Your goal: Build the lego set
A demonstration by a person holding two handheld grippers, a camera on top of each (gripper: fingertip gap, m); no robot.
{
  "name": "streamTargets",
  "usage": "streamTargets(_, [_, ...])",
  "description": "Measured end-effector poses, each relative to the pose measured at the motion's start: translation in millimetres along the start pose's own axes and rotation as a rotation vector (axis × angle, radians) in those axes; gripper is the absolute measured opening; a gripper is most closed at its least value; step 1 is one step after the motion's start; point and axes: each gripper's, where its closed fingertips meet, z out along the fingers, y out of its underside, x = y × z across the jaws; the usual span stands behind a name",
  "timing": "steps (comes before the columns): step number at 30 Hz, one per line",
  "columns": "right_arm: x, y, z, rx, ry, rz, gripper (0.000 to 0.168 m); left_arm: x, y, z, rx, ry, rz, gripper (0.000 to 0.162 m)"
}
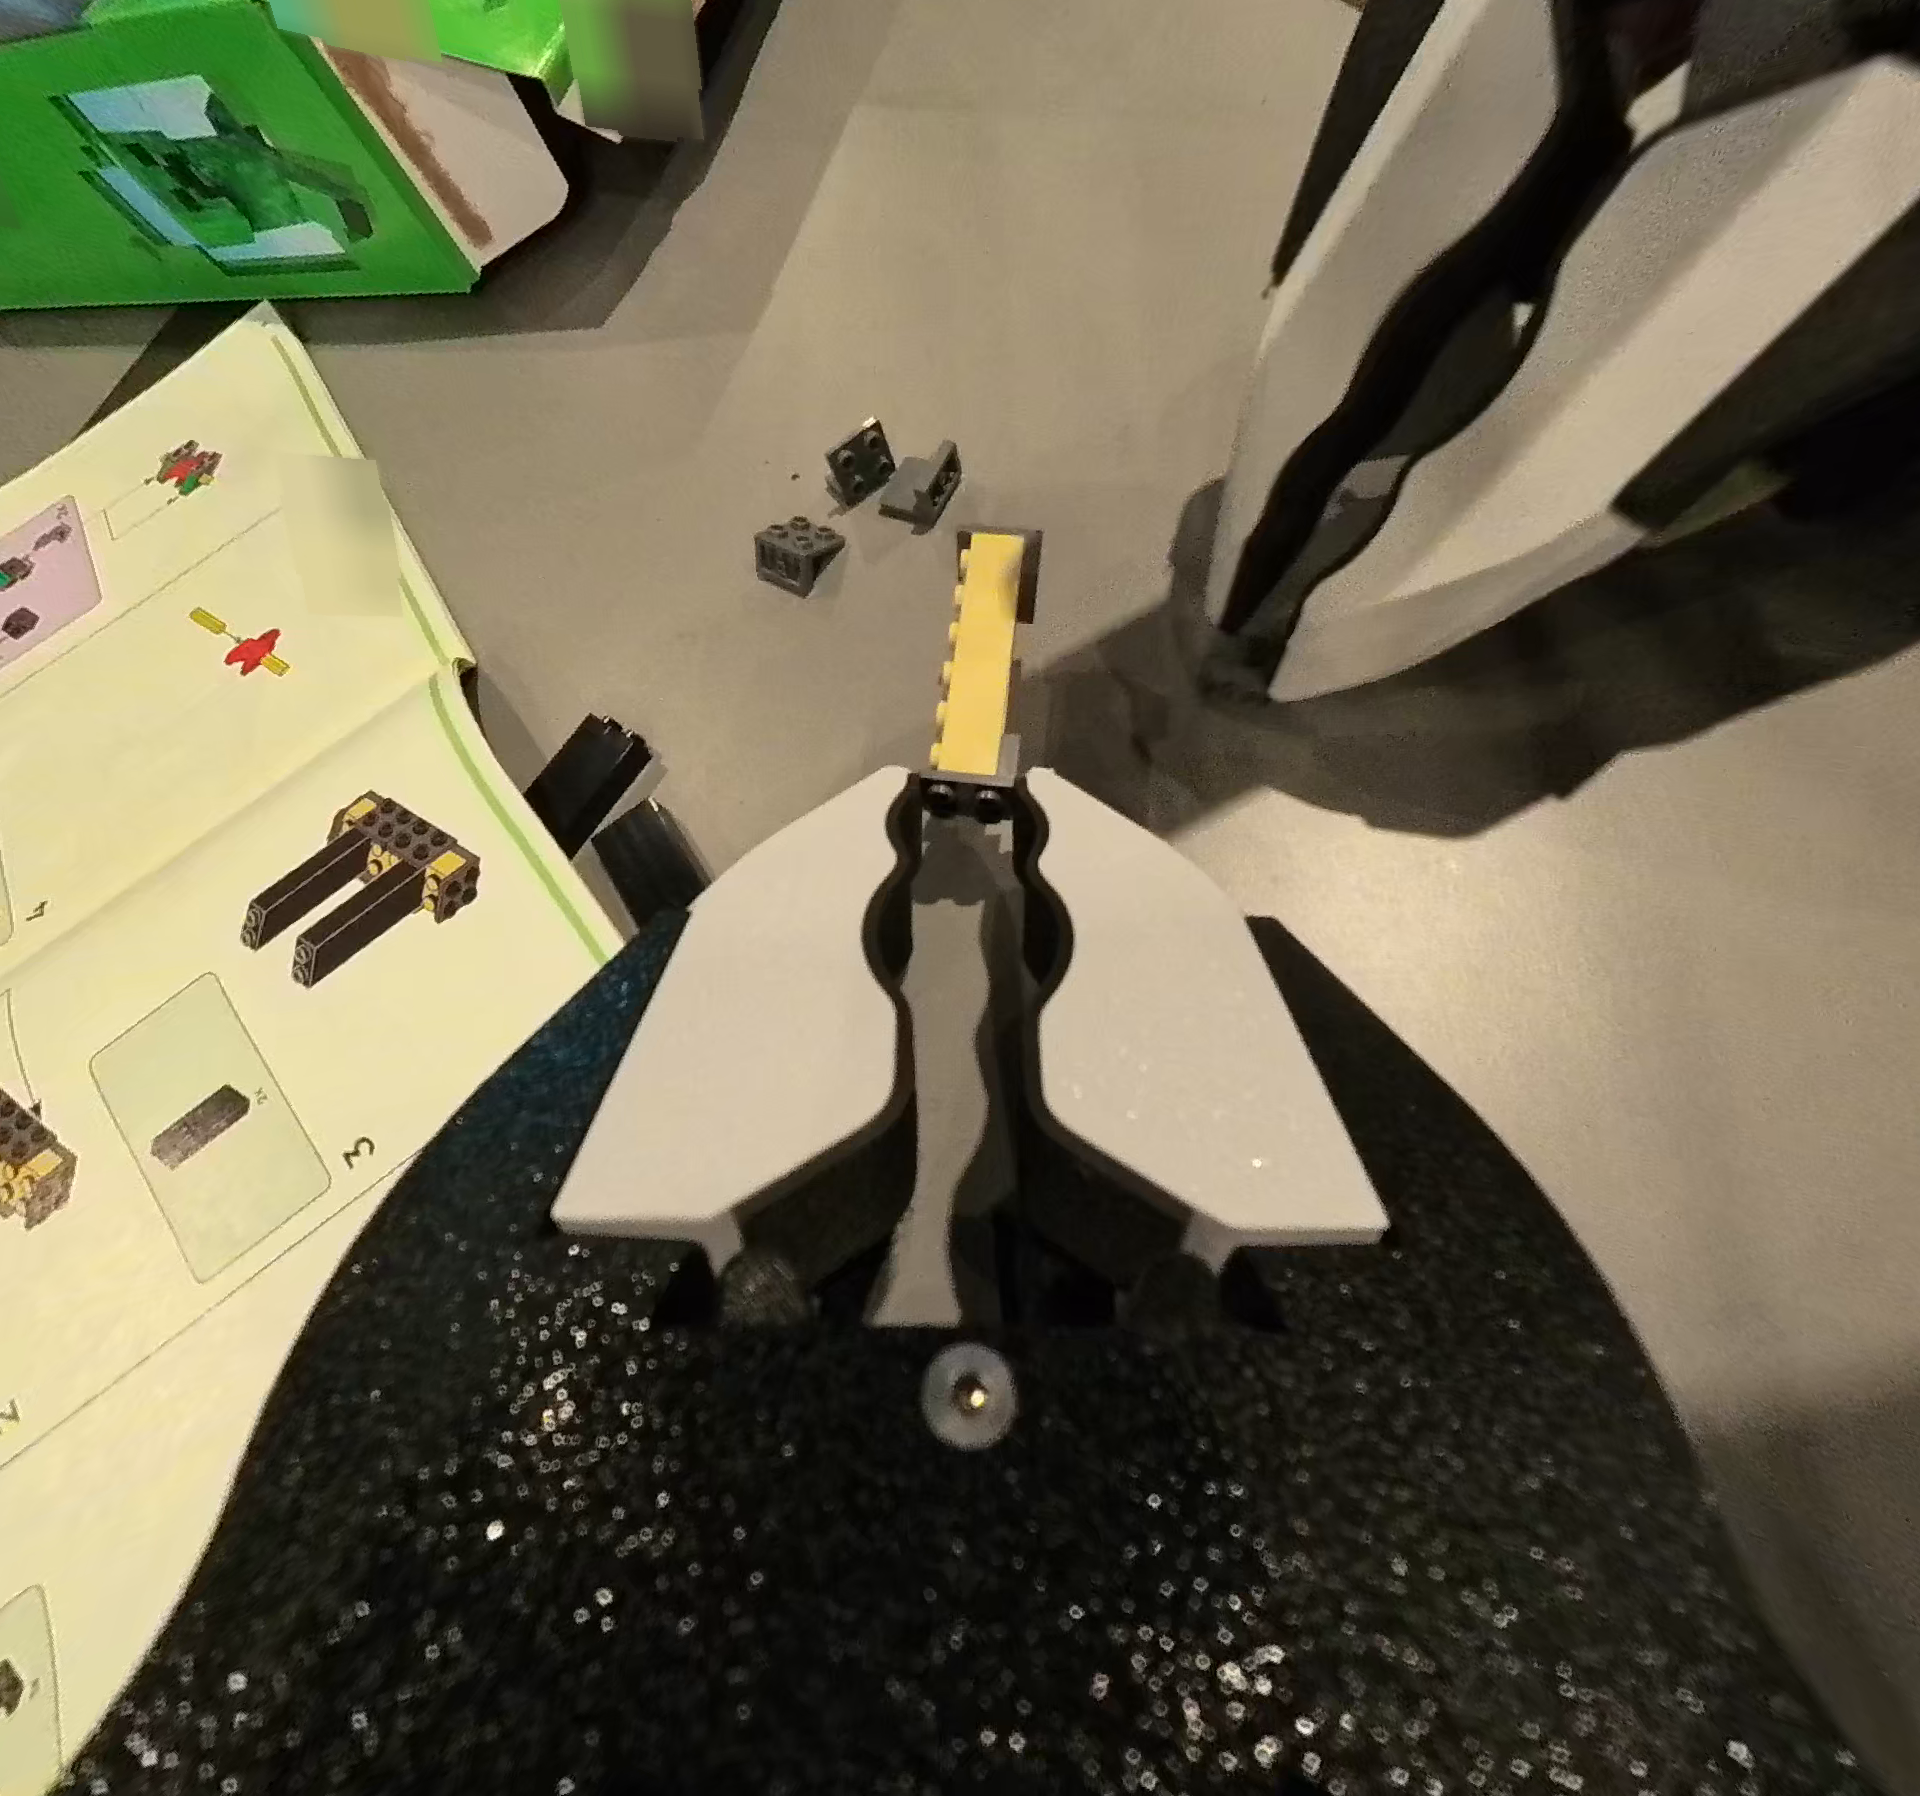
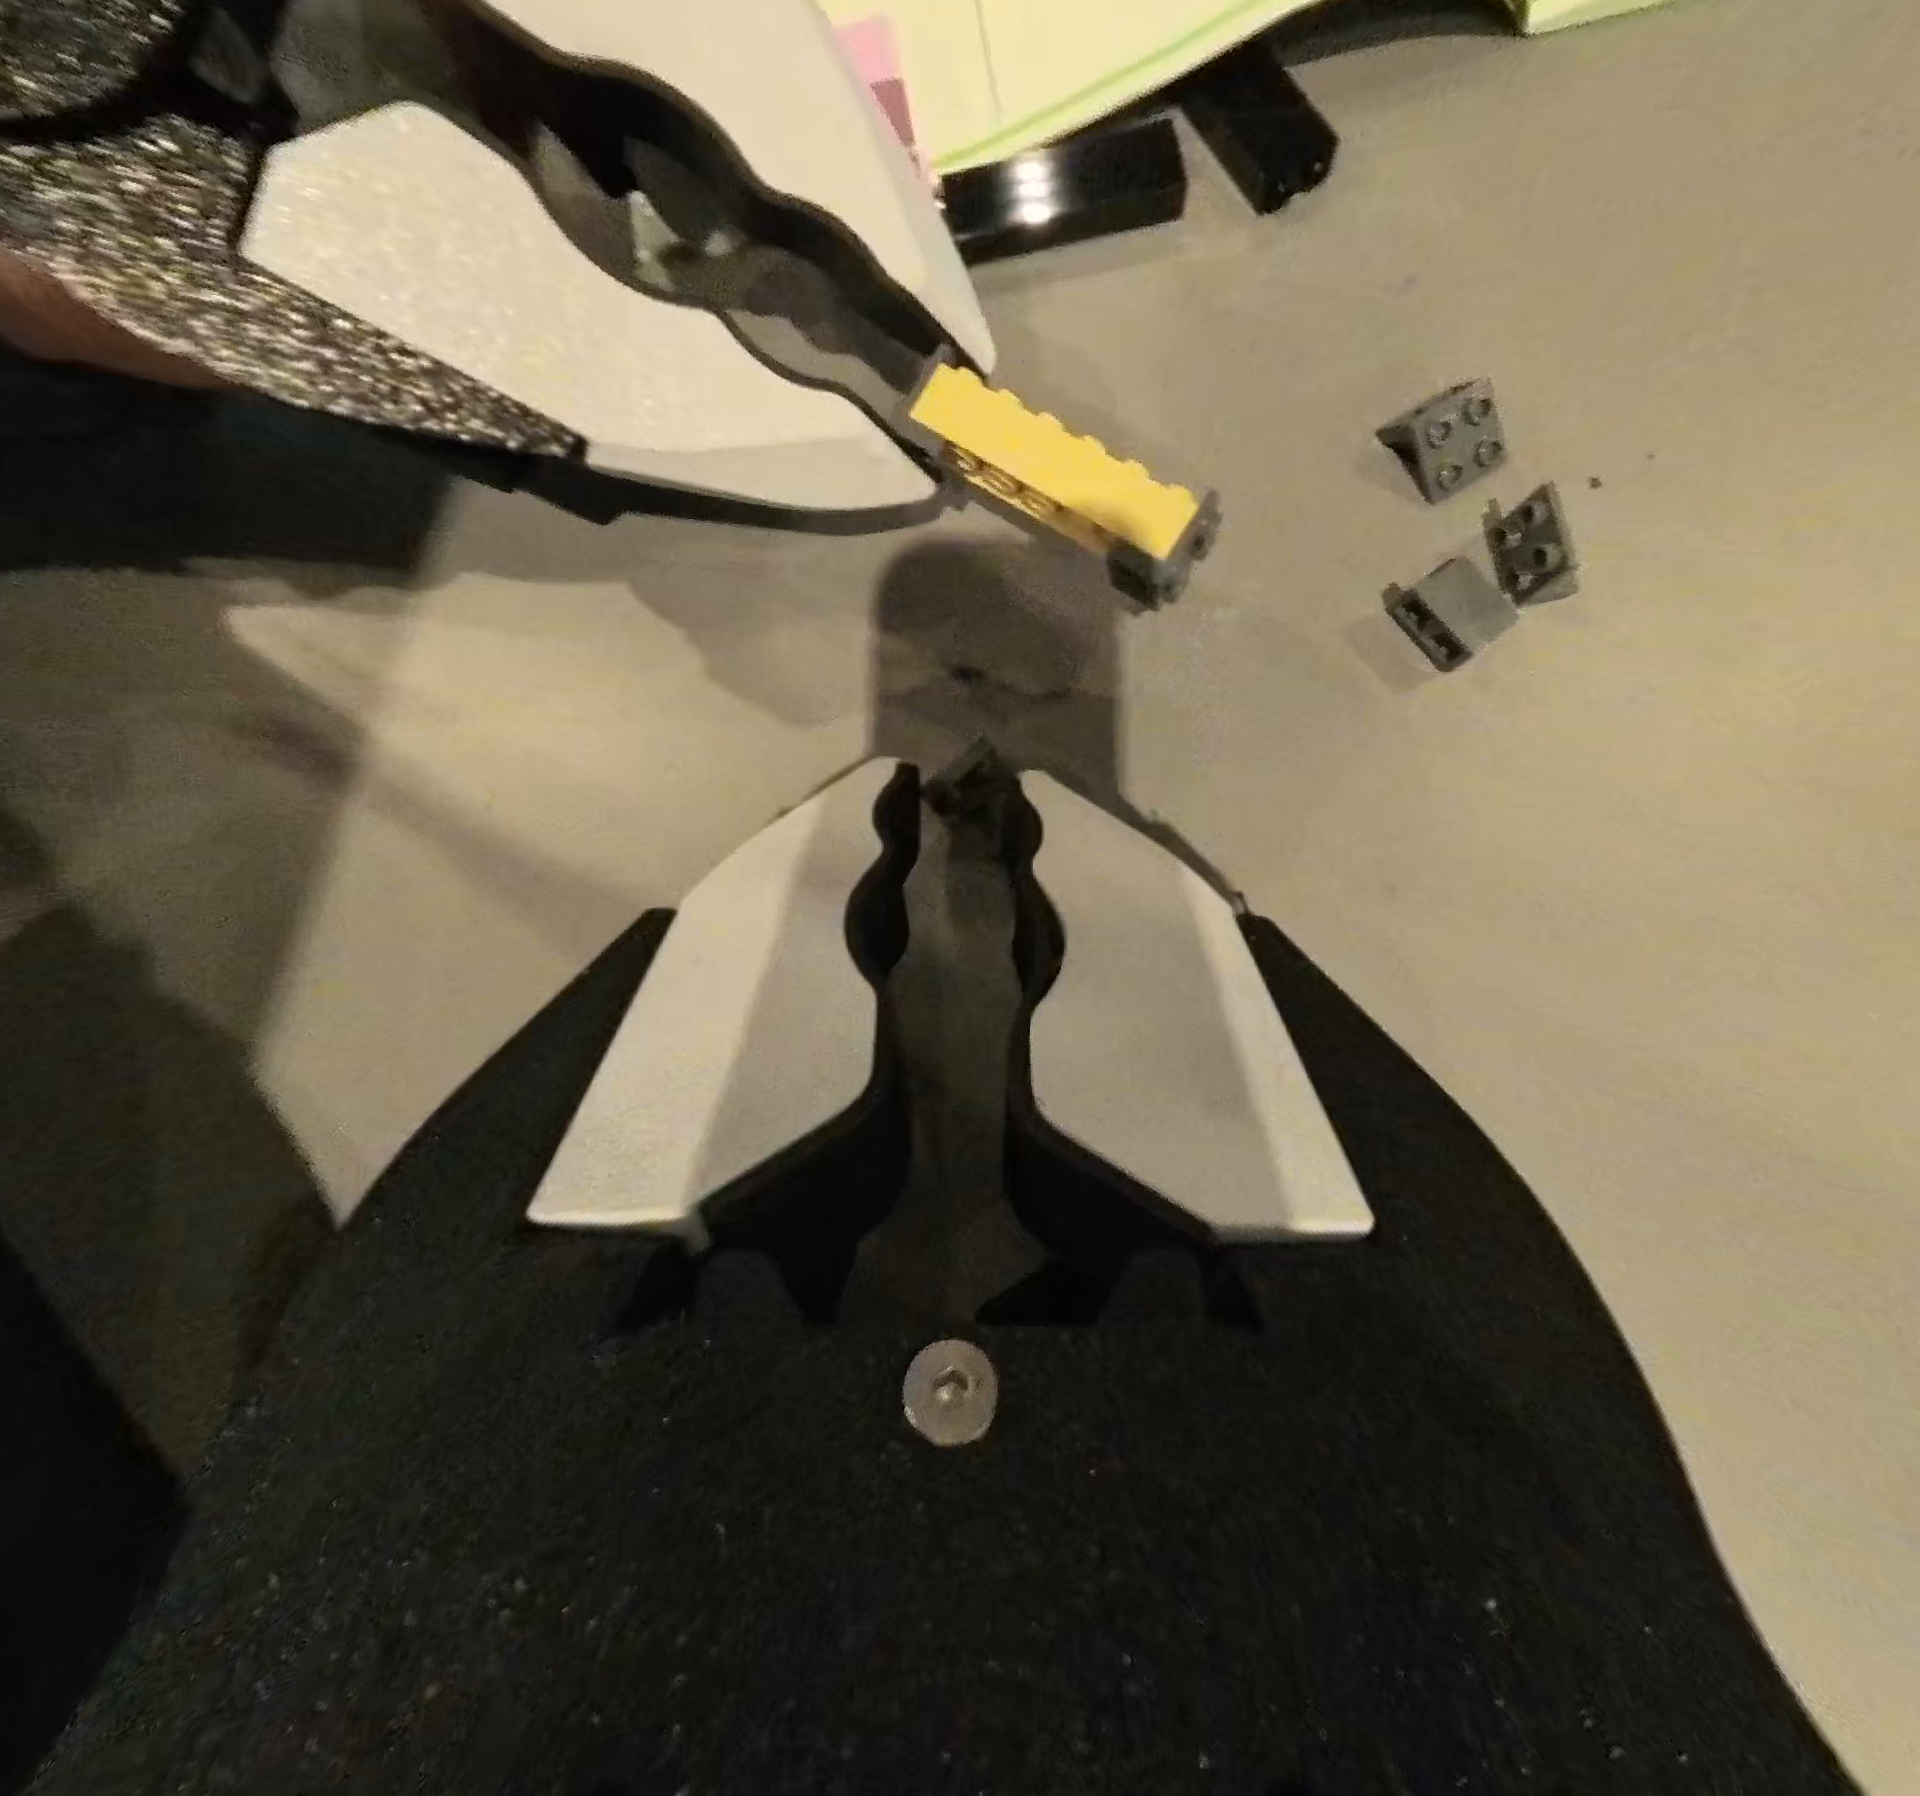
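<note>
Fingers (image 1: 914,873) of the left gripper (image 1: 961,796) clamp one end of the yellow-and-grey assembly (image 1: 982,650), held above the table (image 1: 1039,240). Right gripper (image 2: 961,790) pinches a small dark piece (image 2: 966,778) (identity unclear). Stiff, light; best gripped on flat sides.

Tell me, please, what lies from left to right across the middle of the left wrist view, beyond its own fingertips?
Instruction booklet → black bricks at its edge → three loose dark grey bracket pieces → yellow-and-grey assembly held by the left hand-held gripper → right hand-held gripper.
</note>
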Motion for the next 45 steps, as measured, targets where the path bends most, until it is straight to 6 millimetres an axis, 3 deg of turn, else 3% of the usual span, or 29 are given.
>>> streamTargets(1, [1.8,0.7,1.6,-0.011,0.023,-0.007,0.018,0.0,0.2,-0.1,0.0,0.0,0.0,0.016])
streamTargets(10, [0.4,-0.2,3.9,-0.06,0.07,-0.117,0.005,0.8,-0.3,-0.6,0.002,-0.002,0.004,0.016])
streamTargets(21, [-11.1,-27.6,-14.7,0.201,-0.059,-0.394,0.004,6.2,-3.2,0.2,0.023,0.027,-0.005,0.016])
streamTargets(28, [-20.9,-43.2,-24.9,0.302,-0.389,-0.166,0.004,12.1,-6.9,0.7,0.044,0.044,0.019,0.016])
streamTargets(35, [-3.1,-64.0,-33.1,0.372,-0.611,0.185,0.004,10.0,-3.1,2.0,0.022,0.036,0.012,0.016])
streamTargets(39, [13.6,-51.8,-32.1,0.296,-0.552,0.217,0.004,5.3,0.0,2.1,0.008,0.02,-0.002,0.016])
streamTargets(43, [10.3,-37.1,-34.4,0.22,-0.615,0.227,0.004,5.7,0.4,2.7,0.006,0.019,0.003,0.016])
streamTargets(45, [8.5,-25.7,-31.4,0.163,-0.593,0.14,0.004,5.0,0.5,2.5,0.004,0.011,0.009,0.016])
